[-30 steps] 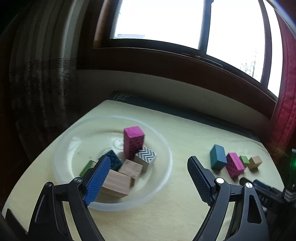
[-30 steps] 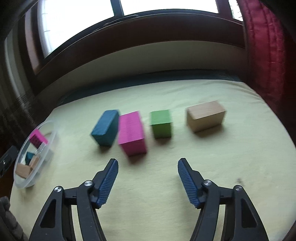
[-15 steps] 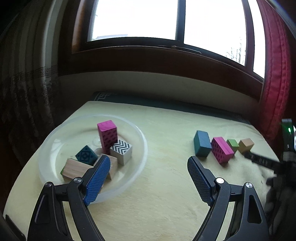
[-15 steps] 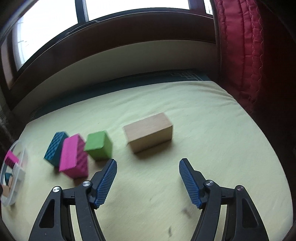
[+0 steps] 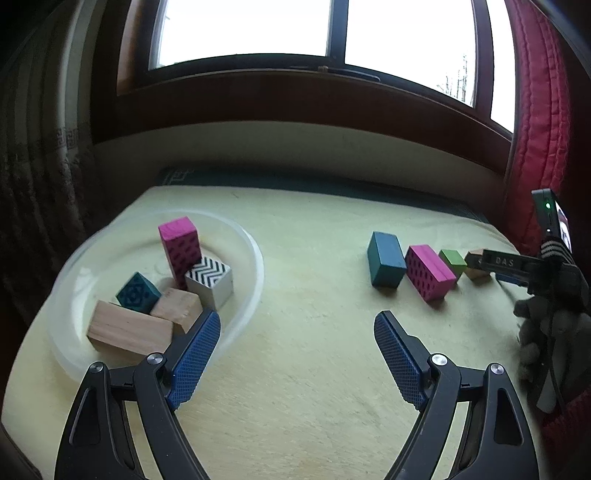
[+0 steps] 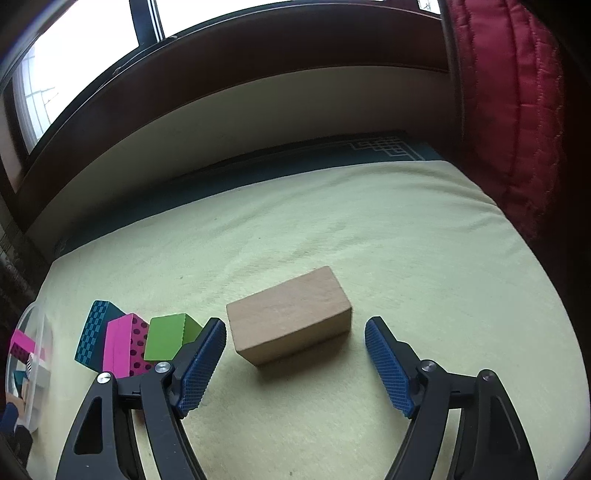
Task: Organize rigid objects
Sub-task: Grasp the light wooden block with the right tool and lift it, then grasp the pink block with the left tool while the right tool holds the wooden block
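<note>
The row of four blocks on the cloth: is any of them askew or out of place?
Nothing is damaged or spilled. The plain wood block lies turned at an angle and apart from the green block, while the teal block and pink block stand close beside it. The open right gripper straddles the wood block.

window (image 5: 332, 26) backlight, blown out | dim interior | fisheye-bent edges

Probably a home — padded window seat (image 6: 332, 221), red curtain (image 6: 509, 110).
</note>
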`<state>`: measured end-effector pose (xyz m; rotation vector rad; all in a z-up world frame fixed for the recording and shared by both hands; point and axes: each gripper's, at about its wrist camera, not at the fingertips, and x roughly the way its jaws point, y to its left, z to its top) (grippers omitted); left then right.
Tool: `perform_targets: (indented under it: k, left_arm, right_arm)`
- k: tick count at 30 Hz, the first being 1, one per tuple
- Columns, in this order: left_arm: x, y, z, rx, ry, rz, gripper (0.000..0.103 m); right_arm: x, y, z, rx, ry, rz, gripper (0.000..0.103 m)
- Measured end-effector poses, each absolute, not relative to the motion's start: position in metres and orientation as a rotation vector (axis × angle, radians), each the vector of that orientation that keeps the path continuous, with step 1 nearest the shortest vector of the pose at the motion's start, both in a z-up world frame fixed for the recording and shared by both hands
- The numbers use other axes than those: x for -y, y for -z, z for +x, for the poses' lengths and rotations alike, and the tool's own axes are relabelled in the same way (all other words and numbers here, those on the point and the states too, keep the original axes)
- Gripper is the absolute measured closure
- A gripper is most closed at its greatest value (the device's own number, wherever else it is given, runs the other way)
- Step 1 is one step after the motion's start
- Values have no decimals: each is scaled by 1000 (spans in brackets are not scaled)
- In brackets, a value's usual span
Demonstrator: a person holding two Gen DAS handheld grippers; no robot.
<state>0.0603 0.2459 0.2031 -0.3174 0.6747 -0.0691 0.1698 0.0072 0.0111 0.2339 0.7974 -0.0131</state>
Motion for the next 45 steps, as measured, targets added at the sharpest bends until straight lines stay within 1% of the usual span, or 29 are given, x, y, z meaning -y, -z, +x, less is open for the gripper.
perform_targets:
  k: [5,7,8,9,16,23,33,38,45]
  left_arm:
    - [-242,-201,62,-690,81,-309,17]
    - [-241,-200,63,-693,84,-307,17]
    - [-240,-200,63,-695,87,-305,17]
    - [-239,-200,64,-698,90,-304,17]
    - [-238,-197,70,-736,106,-317,17]
    - [-232,-199,72,-766,113,-298,17]
    - [-201,-213,78,-774,162,-274,17]
    - [-183,-218,88,-783,190,-264,17]
    - [-164,-210,111,-843,234,-329,17]
  right_arm:
    - [-13,-11,176,-809,6,225,22]
    - [-10,-9,177,-809,2,223,26]
    - [-11,-9,176,-809,1,221,31]
    - [-11,-9,176,-808,6,218,33]
    - [-7,-9,168,-795,-18,235,33]
    - [-2,-17,136,-773,-47,229,33]
    - [2,-16,89,-744,-87,224,33]
    - [5,-13,85,-719,-96,221,33]
    - [18,-13,82,-704,-109,290,33]
